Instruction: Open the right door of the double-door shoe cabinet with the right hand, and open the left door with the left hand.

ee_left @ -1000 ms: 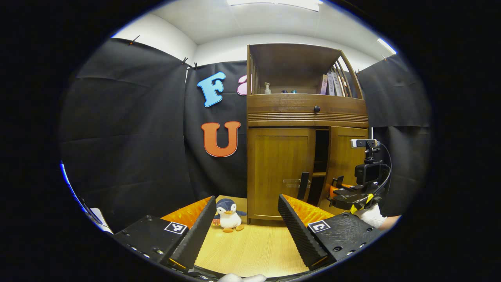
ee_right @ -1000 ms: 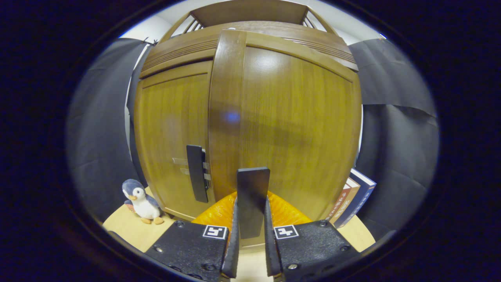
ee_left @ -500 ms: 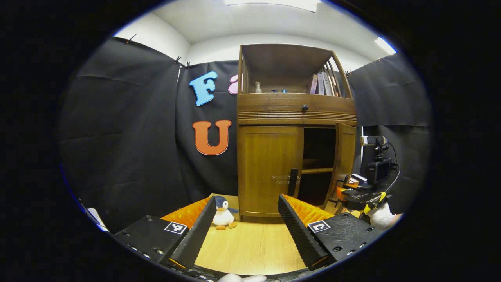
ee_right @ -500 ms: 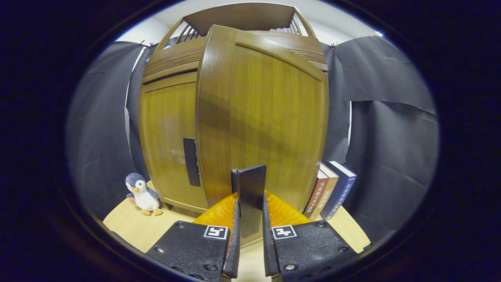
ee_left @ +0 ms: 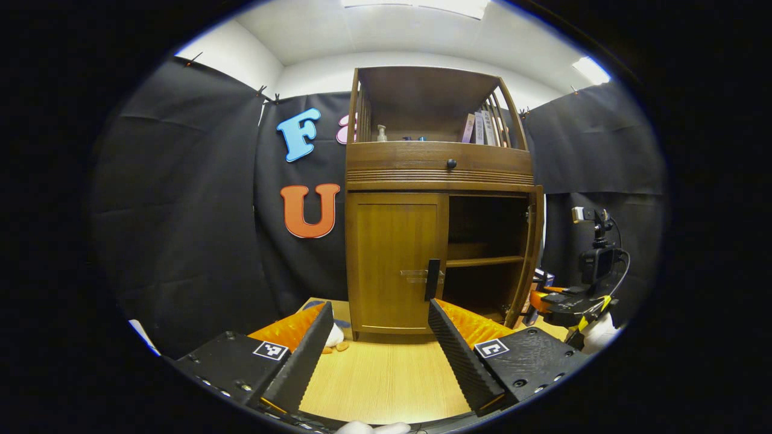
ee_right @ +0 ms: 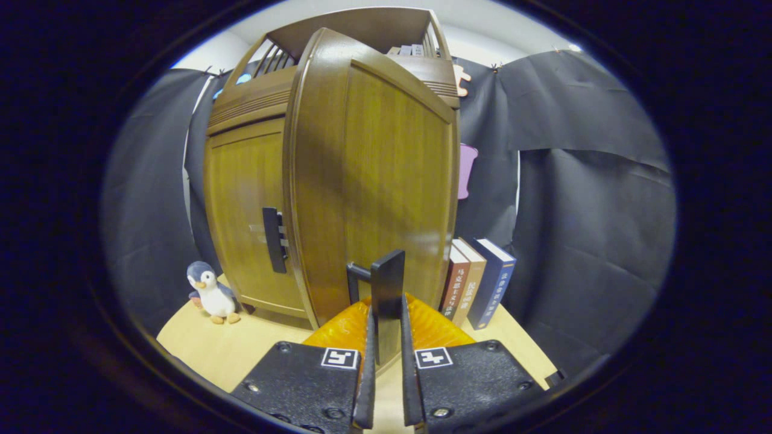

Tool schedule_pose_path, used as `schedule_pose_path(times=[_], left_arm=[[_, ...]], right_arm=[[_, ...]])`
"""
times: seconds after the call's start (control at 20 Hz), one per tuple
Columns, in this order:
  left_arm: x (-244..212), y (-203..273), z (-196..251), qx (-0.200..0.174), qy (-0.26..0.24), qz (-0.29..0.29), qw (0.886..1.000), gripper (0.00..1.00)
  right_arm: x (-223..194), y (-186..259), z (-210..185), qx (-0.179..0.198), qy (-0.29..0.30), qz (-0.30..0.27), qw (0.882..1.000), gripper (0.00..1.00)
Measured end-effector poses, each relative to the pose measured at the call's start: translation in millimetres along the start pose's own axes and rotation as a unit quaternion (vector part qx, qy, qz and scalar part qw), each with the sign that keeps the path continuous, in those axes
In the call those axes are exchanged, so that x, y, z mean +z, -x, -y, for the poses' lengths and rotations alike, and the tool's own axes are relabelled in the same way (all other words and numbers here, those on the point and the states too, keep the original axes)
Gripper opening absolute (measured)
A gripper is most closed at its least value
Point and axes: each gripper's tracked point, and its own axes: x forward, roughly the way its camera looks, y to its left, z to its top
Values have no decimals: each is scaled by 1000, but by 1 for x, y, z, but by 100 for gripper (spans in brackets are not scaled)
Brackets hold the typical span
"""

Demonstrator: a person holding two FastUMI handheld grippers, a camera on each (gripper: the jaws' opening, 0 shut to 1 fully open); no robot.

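The plush penguin (ee_left: 333, 337) hides behind the gaping left hand-held gripper (ee_left: 380, 337); the right hand-held gripper (ee_right: 386, 337) clamps the open right door's handle (ee_right: 387, 289) beside the shoe cabinet (ee_left: 395, 259).

Brown wooden shoe cabinet (ee_left: 439, 175) upright on tabletop: right door (ee_right: 386, 175) swung wide open exposing inner shelf (ee_left: 485, 261), left door (ee_left: 395, 262) shut, dark vertical handle (ee_left: 432, 279) at its inner edge.
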Motion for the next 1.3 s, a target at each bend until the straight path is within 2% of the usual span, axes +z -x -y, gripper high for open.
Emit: schedule_pose_path(times=[0.2,0.35,0.6,0.95,1.0,1.3], left_arm=[[1,-3,25,-14,0,0,1000,97],[1,-5,44,-23,2,-1,1000,97],[3,-6,69,-29,-3,0,1000,97],[1,-16,106,-35,-1,-5,999,97],[1,-17,111,-36,-3,-3,999,97],[-3,-21,136,-44,-4,-11,999,97]], right_arm=[[-2,9,31,-9,-13,-4,1000,17],[-2,13,44,5,2,-7,1000,12],[-2,16,67,20,10,-5,1000,11],[1,15,122,28,5,2,1000,7],[1,13,125,35,-8,1,999,5],[2,9,141,60,-5,2,998,4]])
